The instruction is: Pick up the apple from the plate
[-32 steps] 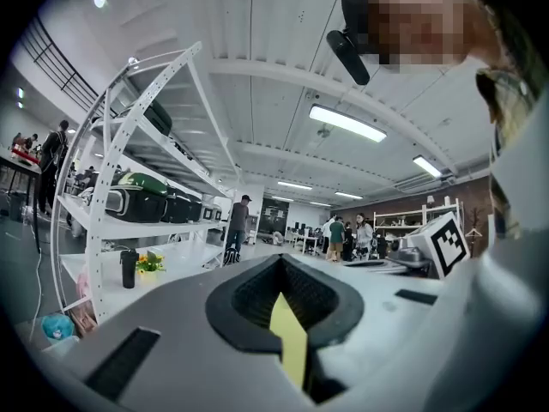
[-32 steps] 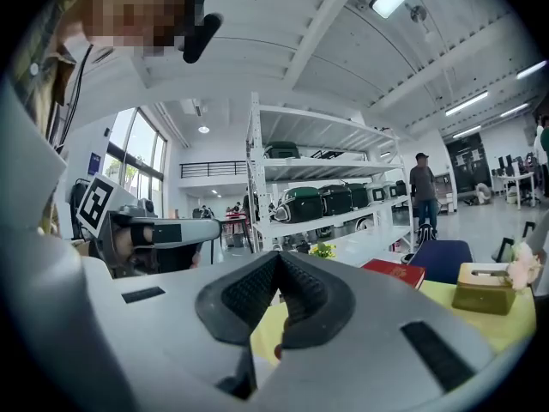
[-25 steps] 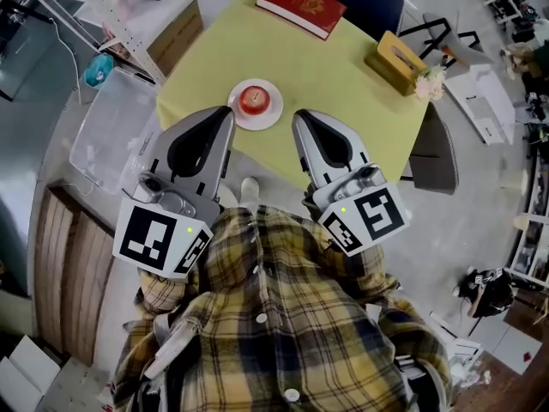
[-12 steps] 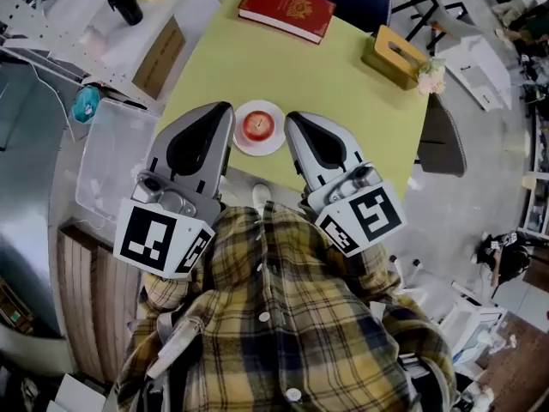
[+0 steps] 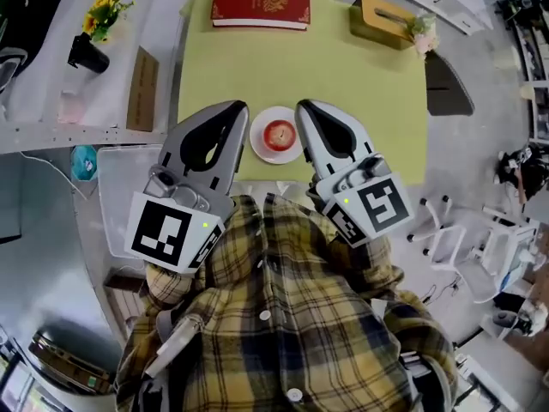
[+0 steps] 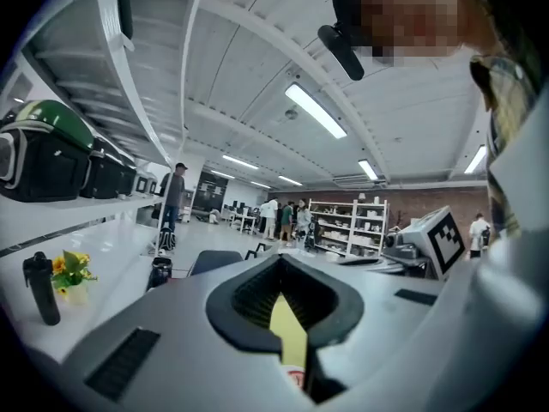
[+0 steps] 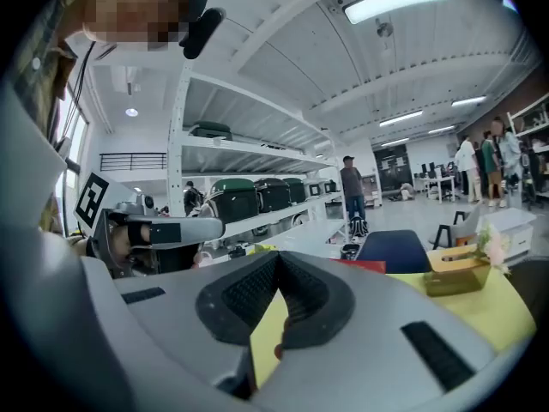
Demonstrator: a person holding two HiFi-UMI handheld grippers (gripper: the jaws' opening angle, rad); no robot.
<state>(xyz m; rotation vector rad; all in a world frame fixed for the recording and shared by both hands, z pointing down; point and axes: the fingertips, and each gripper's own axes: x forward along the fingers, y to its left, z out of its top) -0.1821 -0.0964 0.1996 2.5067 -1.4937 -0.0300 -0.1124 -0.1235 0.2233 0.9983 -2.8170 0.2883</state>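
Observation:
A red apple (image 5: 279, 133) sits on a small white plate (image 5: 261, 144) near the front edge of the yellow-green table (image 5: 343, 84). My left gripper (image 5: 238, 106) is shut and empty, its tip just left of the plate. Just right of the plate is my right gripper (image 5: 302, 106), also shut and empty. Neither touches the apple. In the left gripper view the jaws of the left gripper (image 6: 280, 260) meet at the tip, with yellow table showing through the gap below. The right gripper view shows the right gripper (image 7: 279, 256) shut the same way.
A red book (image 5: 261, 3) lies at the table's far edge, and a wooden tissue box (image 5: 383, 17) with flowers stands at the far right corner. A dark chair (image 5: 448, 84) is at the table's right. A clear bin (image 5: 116, 196) and a white shelf (image 5: 51, 101) are on the left.
Both grippers moved forward, from short of the plate to either side of it. The table swung square to the view. Both pairs of jaws stayed shut.

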